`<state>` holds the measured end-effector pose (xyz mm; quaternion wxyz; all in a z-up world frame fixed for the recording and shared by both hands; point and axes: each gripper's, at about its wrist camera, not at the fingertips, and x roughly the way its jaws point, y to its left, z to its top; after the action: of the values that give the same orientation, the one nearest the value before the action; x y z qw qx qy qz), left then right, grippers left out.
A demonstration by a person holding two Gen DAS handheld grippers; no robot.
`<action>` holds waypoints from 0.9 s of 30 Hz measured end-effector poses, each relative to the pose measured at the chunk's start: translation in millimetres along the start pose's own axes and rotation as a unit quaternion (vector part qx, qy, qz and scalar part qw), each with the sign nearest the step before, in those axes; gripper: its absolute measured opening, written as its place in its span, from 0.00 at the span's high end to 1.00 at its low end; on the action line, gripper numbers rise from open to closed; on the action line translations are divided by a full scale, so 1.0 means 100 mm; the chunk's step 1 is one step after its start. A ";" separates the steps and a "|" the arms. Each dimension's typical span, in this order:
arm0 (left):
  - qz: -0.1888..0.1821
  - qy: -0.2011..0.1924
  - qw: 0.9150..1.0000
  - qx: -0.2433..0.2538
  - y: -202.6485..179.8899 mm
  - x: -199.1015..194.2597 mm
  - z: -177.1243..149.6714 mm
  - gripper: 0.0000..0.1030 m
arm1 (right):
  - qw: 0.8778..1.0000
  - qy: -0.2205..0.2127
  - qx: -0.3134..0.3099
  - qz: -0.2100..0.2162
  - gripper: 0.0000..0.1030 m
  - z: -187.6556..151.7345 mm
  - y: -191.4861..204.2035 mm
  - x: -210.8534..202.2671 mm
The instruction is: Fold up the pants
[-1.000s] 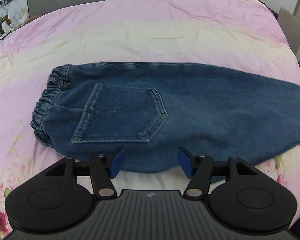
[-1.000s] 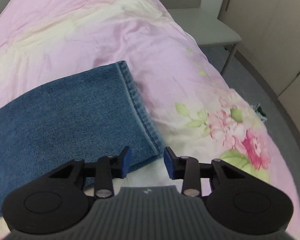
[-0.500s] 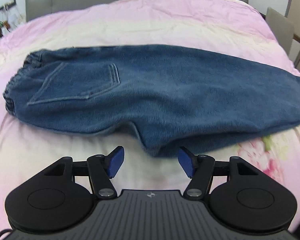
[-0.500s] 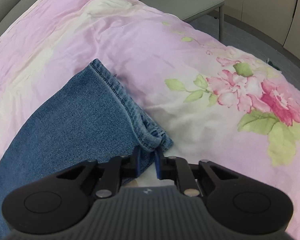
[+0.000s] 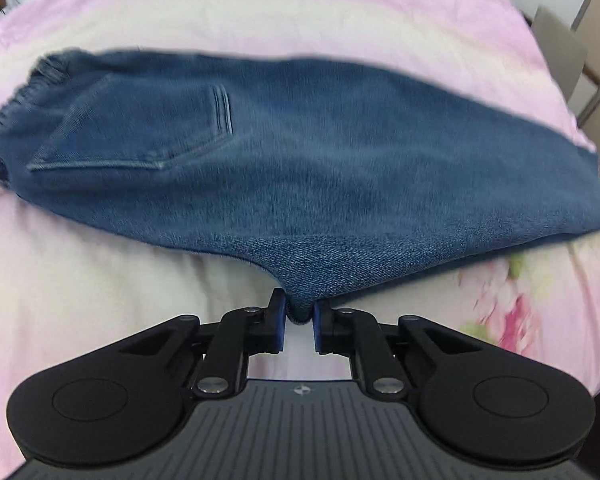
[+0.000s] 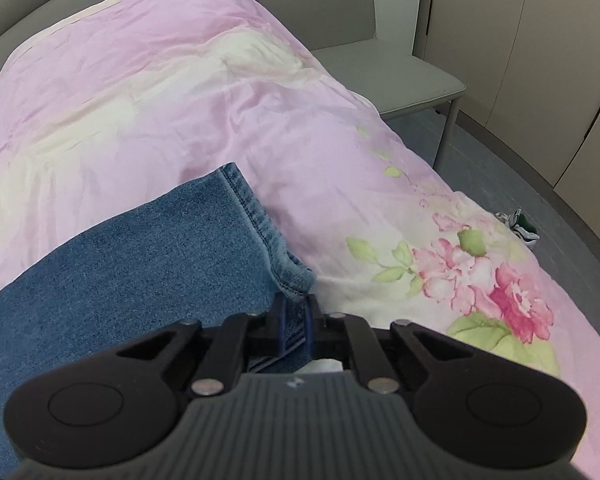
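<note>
Blue denim pants lie folded lengthwise on the pink bedspread, the elastic waistband at the left and a back pocket facing up. In the left wrist view my left gripper is closing its jaws, and its blue pads pinch the near edge of the pants at the crotch fold. In the right wrist view the leg end of the pants reaches toward me, and my right gripper is shut on the near corner of the leg hem.
The pink and cream bedspread with a flower print covers the bed. A grey chair stands beside the bed's right side, cabinet doors behind it. A small dark object lies on the floor by the bed's edge.
My left gripper came down to the near crotch edge and closed from wide open onto the denim. My right gripper closed onto the leg hem corner, which now bunches between its pads.
</note>
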<state>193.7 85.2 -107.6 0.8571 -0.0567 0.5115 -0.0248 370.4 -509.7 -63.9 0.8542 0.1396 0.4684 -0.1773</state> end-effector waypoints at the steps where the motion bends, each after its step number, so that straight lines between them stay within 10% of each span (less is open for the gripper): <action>1: 0.001 0.006 1.000 -0.002 0.00 0.05 -0.01 0.86 | 1.000 0.003 -0.001 -0.003 0.97 -0.01 0.01 0.02; 6: 0.010 0.088 0.996 -0.012 0.10 0.12 -0.09 1.00 | 0.996 -0.005 -0.077 -0.035 0.91 -0.10 0.14 -0.04; 14: 0.003 -0.010 1.000 -0.008 0.14 -0.31 0.13 0.91 | 0.975 -0.024 -0.206 0.082 0.86 -0.72 0.81 -0.65; 18: -0.019 -0.042 0.999 -0.026 0.07 -0.40 0.19 0.58 | 0.949 -0.021 -0.264 0.173 0.86 -1.22 1.44 -0.93; 27: -0.033 -0.065 0.995 -0.070 0.23 -0.44 0.17 0.56 | 0.874 0.001 -0.368 0.317 0.86 -2.46 2.73 -1.27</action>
<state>187.0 113.3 -63.8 0.8812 -0.1347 0.4529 -0.0134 241.0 -142.8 -64.4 0.8534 -0.0438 0.4316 0.2890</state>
